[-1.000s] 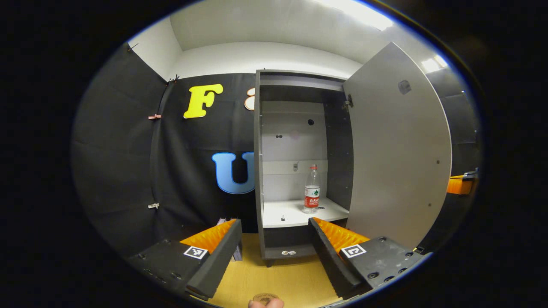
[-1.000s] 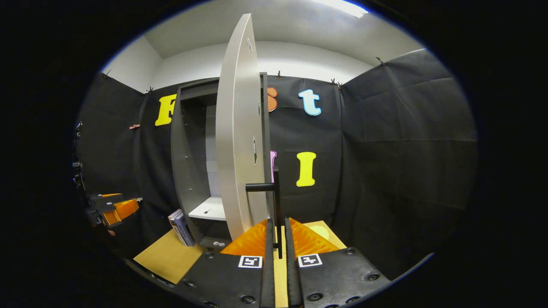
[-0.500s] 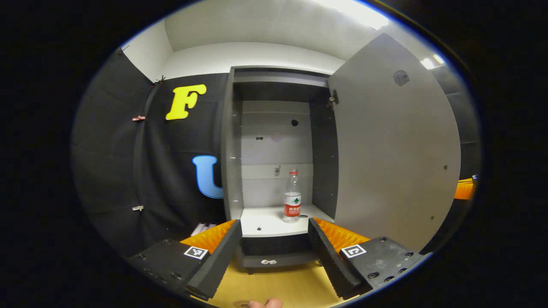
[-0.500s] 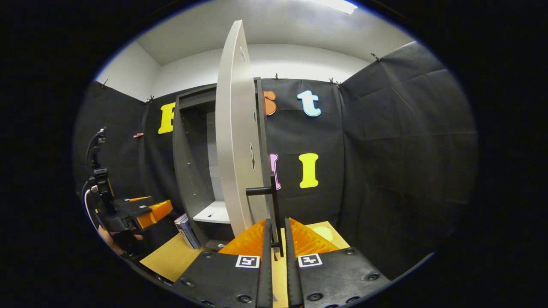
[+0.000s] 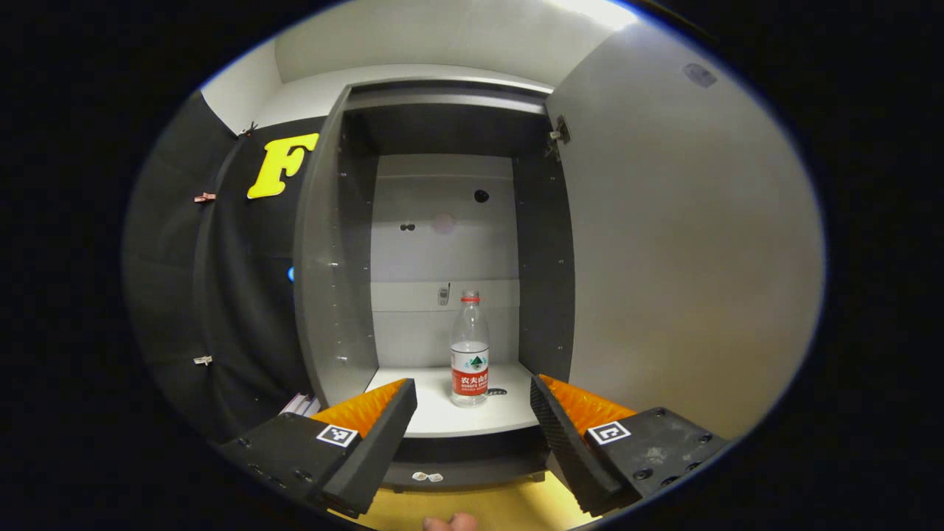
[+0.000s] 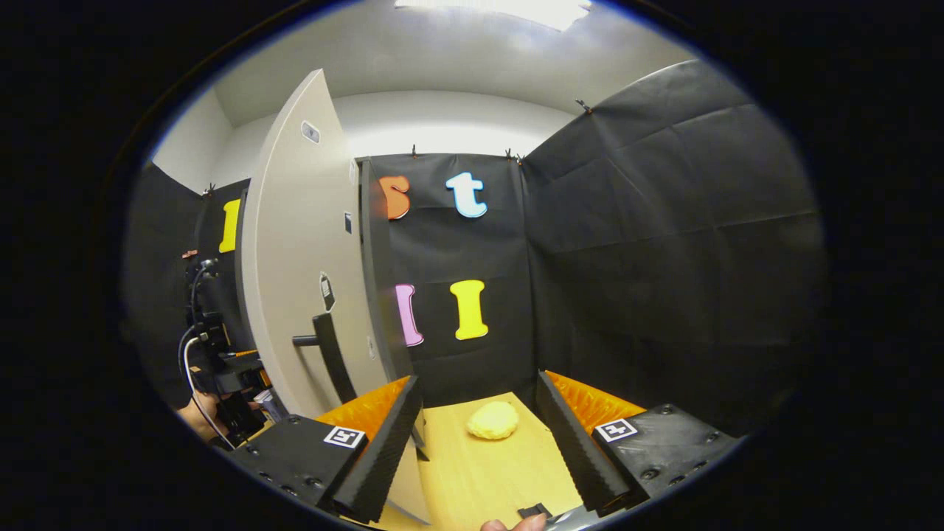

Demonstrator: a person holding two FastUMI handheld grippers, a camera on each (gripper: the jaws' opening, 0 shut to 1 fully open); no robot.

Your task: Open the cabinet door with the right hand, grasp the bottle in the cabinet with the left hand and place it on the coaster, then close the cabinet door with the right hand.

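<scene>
The clear water bottle with a red cap and red label stands upright on the white shelf inside the open grey cabinet. My left gripper is open just in front of the shelf, with the bottle a little beyond and centred between its fingers. The cabinet door is swung wide to the right. In the right gripper view the door and its dark bar handle lie to the left. My right gripper is open over the wooden table, holding nothing and apart from the handle.
A yellow lump lies on the wooden table ahead of the right gripper. The hand holding the left gripper, with its cable, is at the far left beyond the door. Books lean beside the cabinet's left foot.
My right gripper has let go of the door handle, opened and swung away to the right. The left gripper has moved closer to the cabinet, and the bottle now sits between its fingers' line.
</scene>
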